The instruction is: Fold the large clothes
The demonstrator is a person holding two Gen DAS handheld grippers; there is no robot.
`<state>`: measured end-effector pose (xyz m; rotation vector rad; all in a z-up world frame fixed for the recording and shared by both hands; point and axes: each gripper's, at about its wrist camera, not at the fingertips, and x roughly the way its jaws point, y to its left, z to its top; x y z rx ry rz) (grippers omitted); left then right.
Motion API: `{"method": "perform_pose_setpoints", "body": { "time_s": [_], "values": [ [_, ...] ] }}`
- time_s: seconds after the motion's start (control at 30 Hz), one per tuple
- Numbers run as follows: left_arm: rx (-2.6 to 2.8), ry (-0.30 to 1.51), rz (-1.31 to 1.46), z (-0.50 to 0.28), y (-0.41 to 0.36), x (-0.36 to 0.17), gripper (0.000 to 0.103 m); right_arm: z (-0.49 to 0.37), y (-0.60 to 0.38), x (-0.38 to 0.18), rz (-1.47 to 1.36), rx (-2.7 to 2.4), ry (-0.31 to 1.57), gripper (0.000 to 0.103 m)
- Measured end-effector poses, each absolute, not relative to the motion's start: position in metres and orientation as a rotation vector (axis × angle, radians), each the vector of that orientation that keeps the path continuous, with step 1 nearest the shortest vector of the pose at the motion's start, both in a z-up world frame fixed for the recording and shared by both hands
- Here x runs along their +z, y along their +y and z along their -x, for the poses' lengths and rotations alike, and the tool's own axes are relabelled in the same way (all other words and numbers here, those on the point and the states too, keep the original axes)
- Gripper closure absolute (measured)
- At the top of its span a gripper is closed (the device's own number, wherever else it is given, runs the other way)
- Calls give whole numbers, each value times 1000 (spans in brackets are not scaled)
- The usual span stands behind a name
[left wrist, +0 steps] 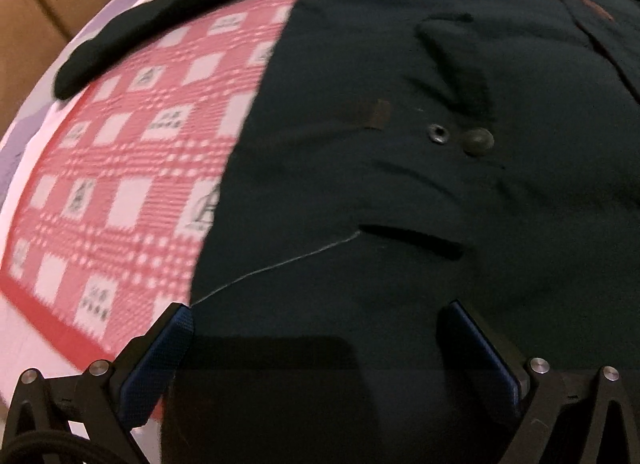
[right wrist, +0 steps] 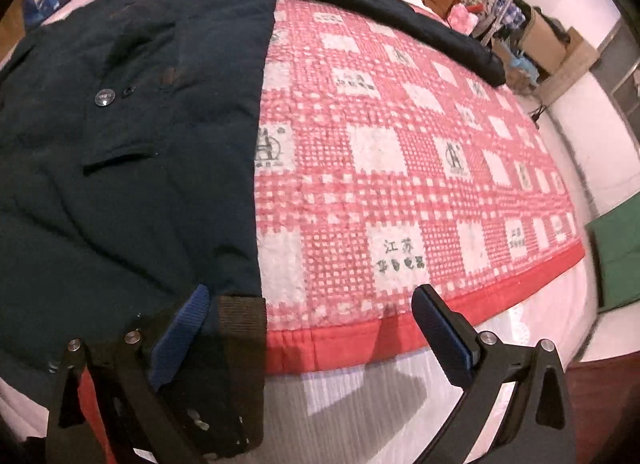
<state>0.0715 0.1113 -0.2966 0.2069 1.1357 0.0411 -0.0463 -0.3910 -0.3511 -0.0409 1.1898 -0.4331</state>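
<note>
A large dark green coat (left wrist: 420, 184) lies spread flat on a red and white checked blanket (left wrist: 132, 168); its snap buttons (left wrist: 460, 138) and a slit pocket show. One sleeve (left wrist: 160, 24) stretches out to the far left. My left gripper (left wrist: 316, 312) hovers open just above the coat's lower hem, nothing between its fingers. In the right wrist view the coat (right wrist: 132, 136) fills the left side, with its other sleeve (right wrist: 380, 12) reaching across the far blanket (right wrist: 400, 152). My right gripper (right wrist: 312, 300) stands open at the coat's bottom right corner, whose brown ribbed hem (right wrist: 240, 320) lies between the fingers.
The blanket covers a white bed (right wrist: 360, 404). Cardboard boxes and clutter (right wrist: 532, 36) line the far wall. A green item (right wrist: 616, 252) sits beside the bed at right. Brown wood (left wrist: 40, 4) shows at far left.
</note>
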Motion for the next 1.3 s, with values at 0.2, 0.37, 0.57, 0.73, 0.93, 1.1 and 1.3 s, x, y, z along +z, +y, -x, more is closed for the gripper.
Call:
{"method": "perform_pose_setpoints", "body": {
  "time_s": [0.2,0.37,0.57,0.73,0.93,1.1,1.3],
  "values": [
    [-5,1065,-175,-109,71,-275,0,12,-361,-300,64,-339,1050,0],
    [-88,994,-141,-171,-2,-265,0,-90,-335,-294,142,-169,994,0],
    [-147,928,-162,-242,-72,-259,0,-148,-403,-282,7,-338,982,0],
    [-67,917,-206,-291,-85,-278,0,-147,-531,-275,-102,-628,1008,0],
    [16,913,-201,-303,-88,-313,0,-139,-666,-278,-381,-860,1042,0],
    [50,837,-256,-292,-96,-316,0,-139,-719,-295,-651,-937,1042,0],
    [40,834,-237,-291,-95,-320,0,-150,-743,-327,-916,-958,1013,0]
  ]
}}
